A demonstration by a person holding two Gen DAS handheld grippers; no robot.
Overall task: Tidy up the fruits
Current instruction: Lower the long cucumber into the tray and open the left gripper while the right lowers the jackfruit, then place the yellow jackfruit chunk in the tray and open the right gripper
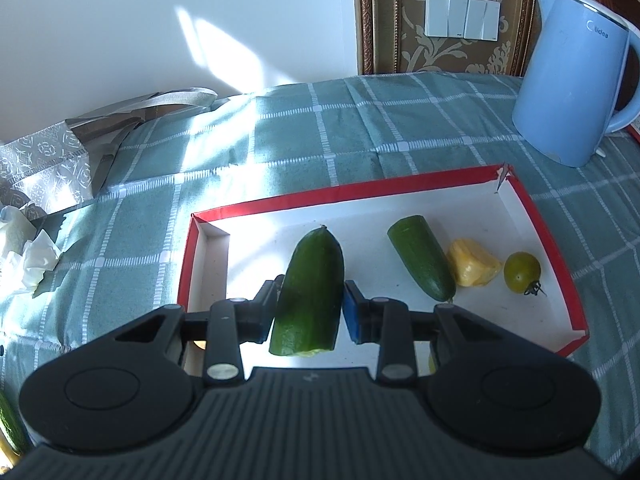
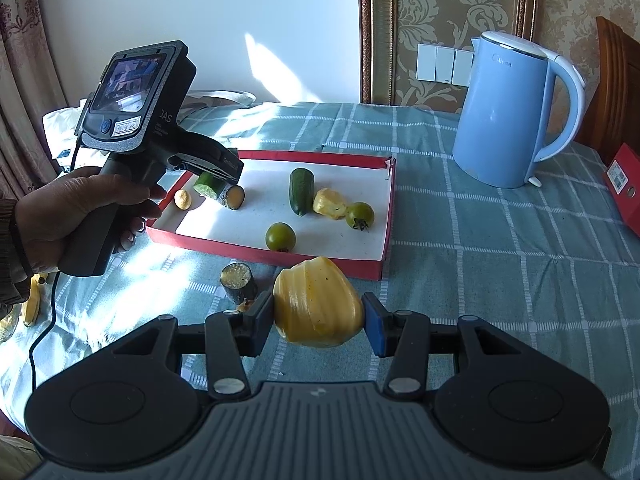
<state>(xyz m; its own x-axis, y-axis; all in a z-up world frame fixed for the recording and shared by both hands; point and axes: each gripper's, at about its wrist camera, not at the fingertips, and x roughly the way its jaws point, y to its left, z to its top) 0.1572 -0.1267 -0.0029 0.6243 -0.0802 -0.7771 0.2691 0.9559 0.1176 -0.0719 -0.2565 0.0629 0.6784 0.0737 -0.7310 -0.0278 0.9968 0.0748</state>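
Currently both grippers are loaded, mid-transfer into the red-rimmed tray [image 2: 384,216] on the checked tablecloth [image 2: 480,280]. A blue kettle [image 2: 508,112] stands at far right, well apart from the tray.

Left gripper [image 1: 308,304]: clenched on a cucumber half [image 1: 310,292], cut end toward the camera, held over the tray's near-left part. Whether the piece touches the floor I cannot tell. Judged step: placing it. Next move calls for lowering it flat, then opening the jaws without rolling it toward its neighbours.

Right gripper [image 2: 318,316]: grasping a peeled yellow fruit [image 2: 318,304], held over the cloth on the near side of the tray, outside the rim. Next it must carry the fruit across the near wall and find bare floor, likely the middle or right.

Already in the tray, per the left view: a second cucumber piece [image 1: 422,262], a small yellow fruit piece [image 1: 472,262] touching it, and a green tomato [image 1: 522,272] just beside that.

Only the right view shows: the hand [image 2: 80,216] on the left device's grip, another green tomato [image 2: 281,236] by the near wall, a small tan piece [image 2: 183,199] at the tray's left end, a dark cut stub [image 2: 238,278] lying on the cloth outside the tray, and bananas [image 2: 30,300] at the left edge. The left view shows the torn far-right tray corner and crumpled paper [image 1: 28,256] at far left.
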